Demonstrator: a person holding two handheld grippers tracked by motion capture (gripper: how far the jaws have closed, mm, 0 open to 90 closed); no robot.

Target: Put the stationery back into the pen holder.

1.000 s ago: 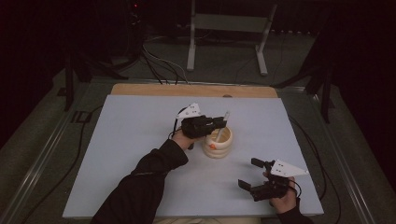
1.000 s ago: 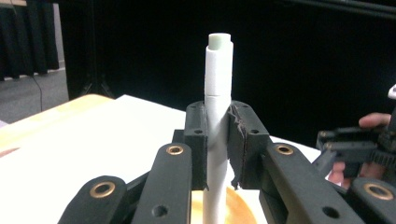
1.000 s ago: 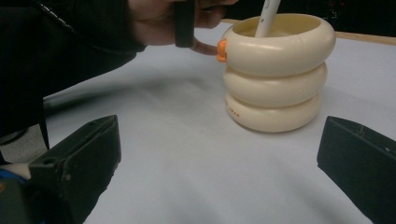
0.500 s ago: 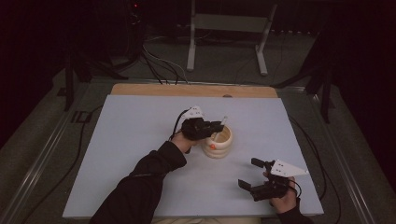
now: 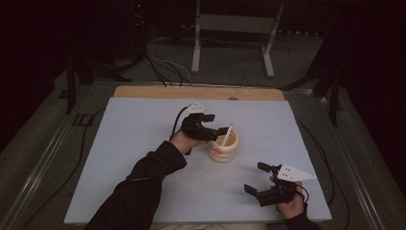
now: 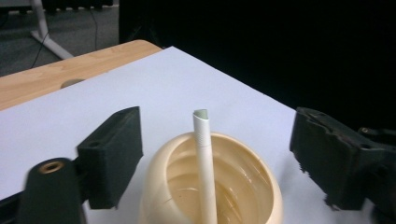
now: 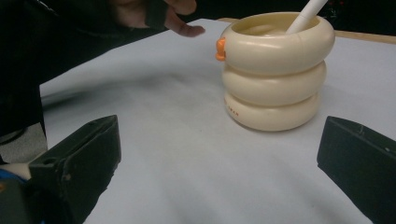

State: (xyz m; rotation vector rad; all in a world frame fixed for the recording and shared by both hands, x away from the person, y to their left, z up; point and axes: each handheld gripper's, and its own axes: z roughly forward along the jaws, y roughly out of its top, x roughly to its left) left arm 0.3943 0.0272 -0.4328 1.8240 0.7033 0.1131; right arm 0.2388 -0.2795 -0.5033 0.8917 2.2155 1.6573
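Letting go of the white straw [image 6: 204,163] looks like the step in hand: left hand-held gripper [image 5: 210,128] poised just above the cream ribbed cup [image 5: 223,145], jaws having just been opening and now standing wide on either side of the straw, pads clear of it, nothing gripped. Straw standing inside the cup, leaning against the rim toward the far right in the high view, cut tip poking up above the lip. Cup sitting upright near the middle of the pale blue counter [image 5: 143,143], a small orange tab [image 7: 220,49] on its side.

Resting low near the counter's near right corner, well apart from the cup: right hand-held gripper [image 5: 262,182], jaws spread wide and empty, facing the cup [image 7: 275,70] across bare surface.

Calling next, as a judgement, for a clean lift up and back off the cup, keeping both pads away from the straw so as not to tip it out or nudge the light cup over. Possibly some liquid or only a glossy inner wall in the cup; hard to tell from the left gripper view.

Beyond the counter: a strip of wooden board [image 5: 196,92] along the far edge, a metal stand [image 5: 234,28] and loose cables [image 5: 163,57] on the dark floor, none of it in the path.
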